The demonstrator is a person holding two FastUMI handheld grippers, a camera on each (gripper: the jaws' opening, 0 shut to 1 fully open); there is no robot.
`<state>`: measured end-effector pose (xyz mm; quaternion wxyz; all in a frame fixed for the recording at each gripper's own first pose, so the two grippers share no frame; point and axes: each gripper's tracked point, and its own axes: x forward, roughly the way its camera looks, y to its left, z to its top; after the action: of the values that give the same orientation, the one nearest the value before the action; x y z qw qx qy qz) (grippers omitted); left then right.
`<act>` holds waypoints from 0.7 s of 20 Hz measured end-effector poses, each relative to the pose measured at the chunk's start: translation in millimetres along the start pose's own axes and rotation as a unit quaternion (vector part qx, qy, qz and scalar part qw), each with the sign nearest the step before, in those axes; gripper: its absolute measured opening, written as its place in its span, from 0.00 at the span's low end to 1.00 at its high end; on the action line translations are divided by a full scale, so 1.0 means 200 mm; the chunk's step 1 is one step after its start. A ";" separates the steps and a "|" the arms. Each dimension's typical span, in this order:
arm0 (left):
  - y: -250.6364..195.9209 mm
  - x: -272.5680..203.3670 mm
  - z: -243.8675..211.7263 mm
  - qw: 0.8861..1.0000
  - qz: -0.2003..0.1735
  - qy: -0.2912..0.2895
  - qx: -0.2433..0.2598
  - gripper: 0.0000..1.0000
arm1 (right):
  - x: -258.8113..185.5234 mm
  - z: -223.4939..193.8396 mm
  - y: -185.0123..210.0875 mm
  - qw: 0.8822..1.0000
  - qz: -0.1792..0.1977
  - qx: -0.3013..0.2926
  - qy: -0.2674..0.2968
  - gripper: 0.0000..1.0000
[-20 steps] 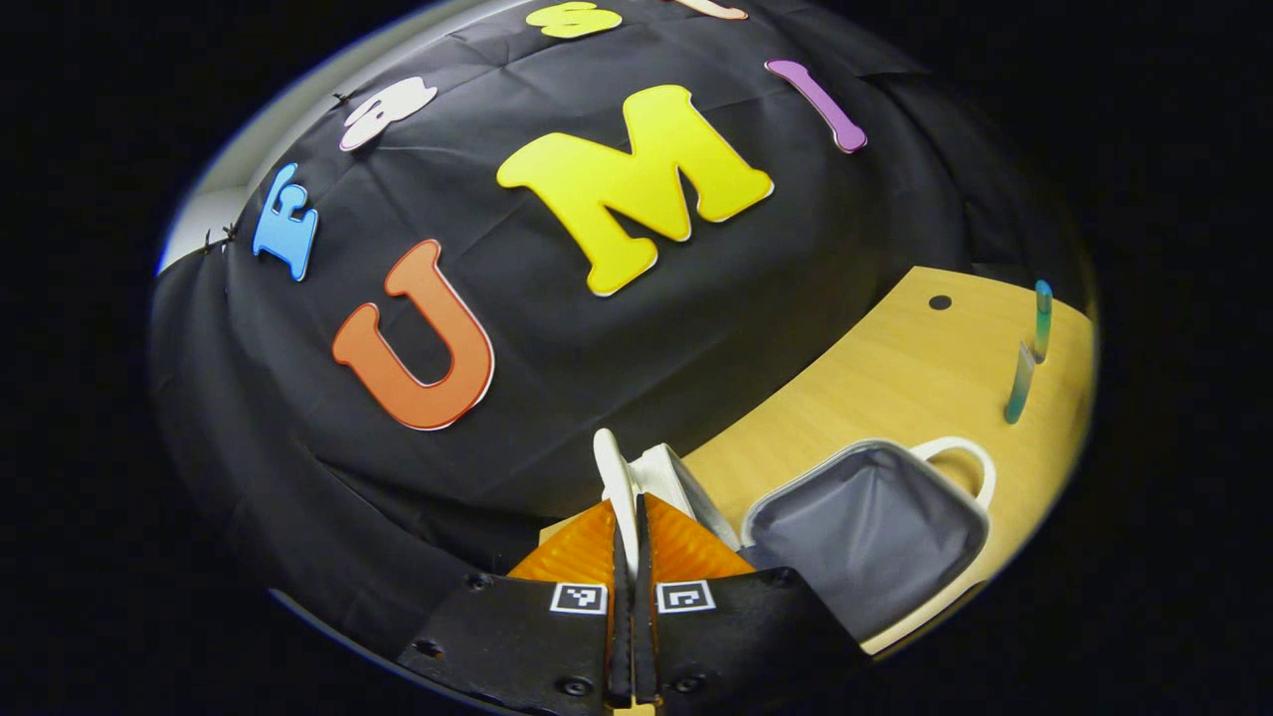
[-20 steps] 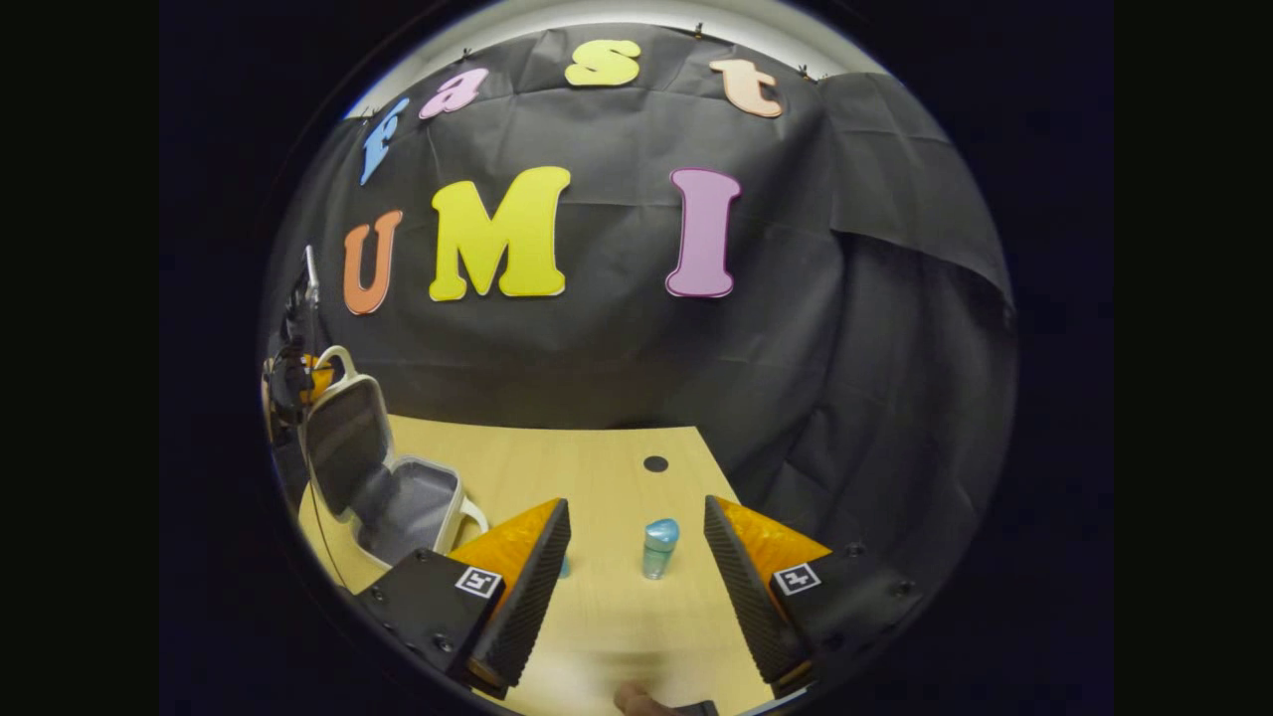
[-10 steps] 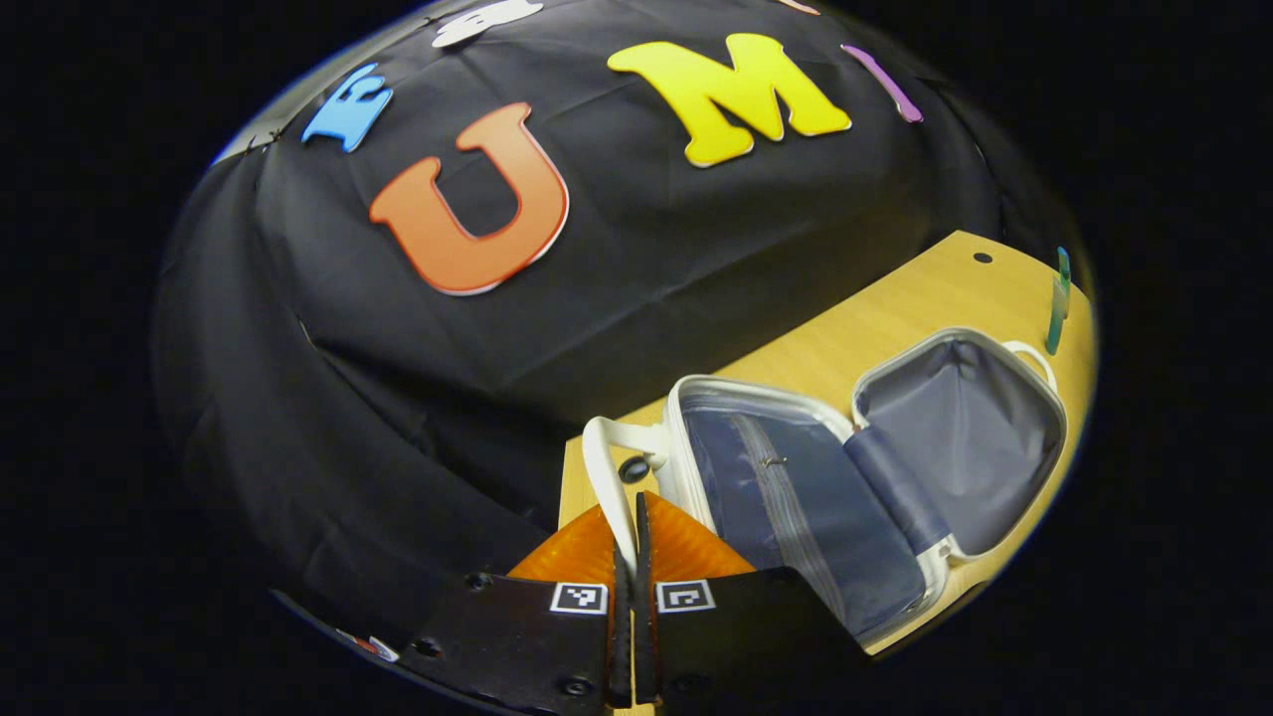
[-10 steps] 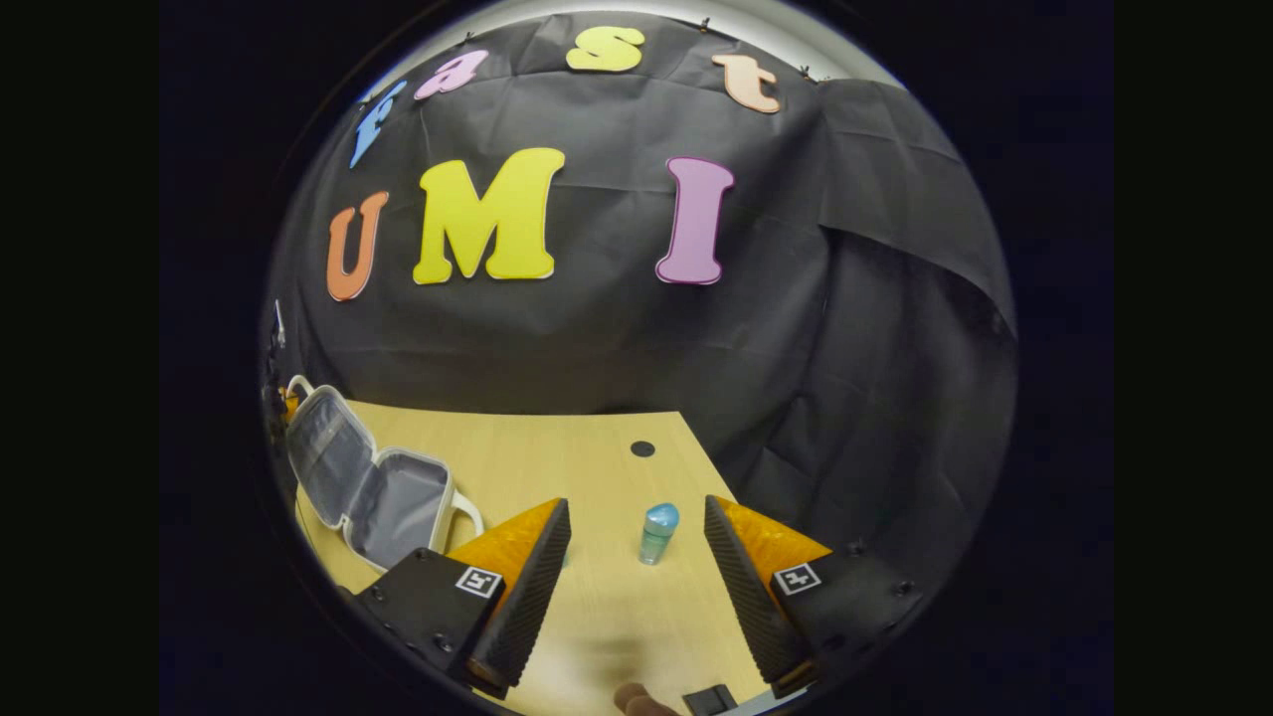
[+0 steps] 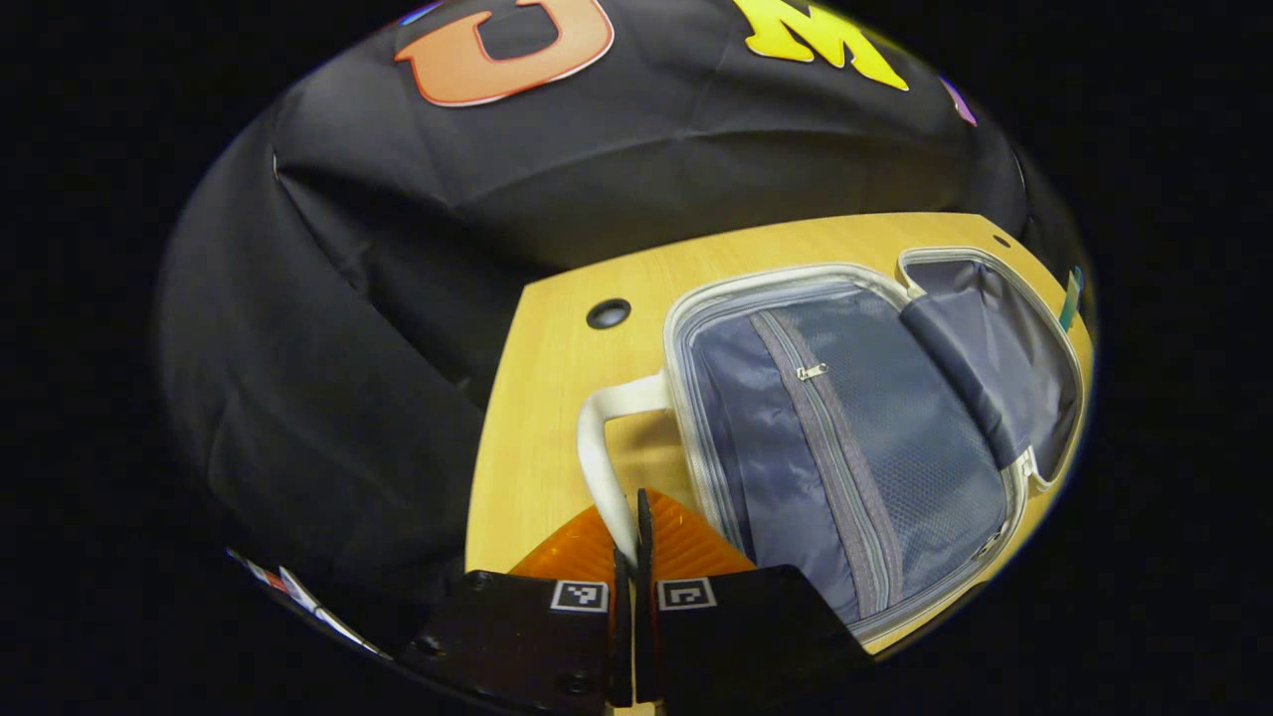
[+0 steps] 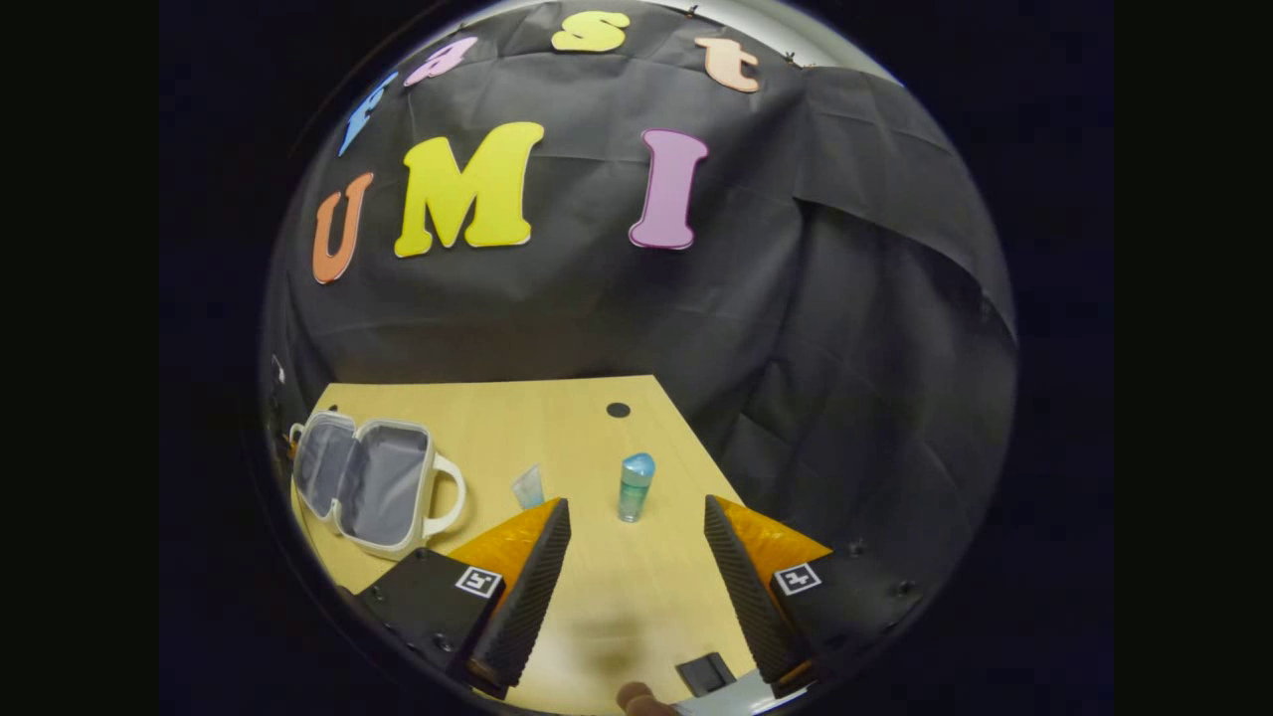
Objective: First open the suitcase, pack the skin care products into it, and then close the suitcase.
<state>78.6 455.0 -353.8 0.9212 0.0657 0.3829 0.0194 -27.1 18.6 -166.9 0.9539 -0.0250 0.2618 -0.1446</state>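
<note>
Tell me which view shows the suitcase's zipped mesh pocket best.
The left gripper view. The open suitcase lies close there, so the mesh pocket and its zip pull are plain, with the left claw shut on the white handle. In the right gripper view the suitcase is small and far off; only grey lining is discernible.

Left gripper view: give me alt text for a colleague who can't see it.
The left hand-held gripper is shut on the white handle of a suitcase lying fully open on a wooden table. Both grey-lined halves face up, the nearer with a zipped mesh pocket.
</note>
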 end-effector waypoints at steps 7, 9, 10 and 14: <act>0.08 -0.09 0.05 0.997 0.046 -0.044 -0.045 0.46 | -0.02 -0.08 -0.06 1.000 0.005 -0.017 0.000 0.80; 0.04 -0.19 0.12 0.995 0.050 -0.063 -0.063 0.72 | 0.02 -0.07 -0.07 1.000 0.017 -0.024 -0.003 0.81; -0.01 -0.22 0.15 0.994 0.052 -0.071 -0.070 0.86 | 0.04 -0.07 -0.07 0.999 0.026 -0.025 -0.005 0.81; -0.27 -0.48 0.35 0.989 0.050 -0.112 -0.082 0.99 | 0.13 -0.05 -0.11 0.998 0.059 -0.034 -0.012 0.80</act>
<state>59.0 386.5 -244.1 0.9584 0.0108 0.2709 0.0895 -16.8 -10.6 -185.8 0.9624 -0.0435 0.2562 -0.0788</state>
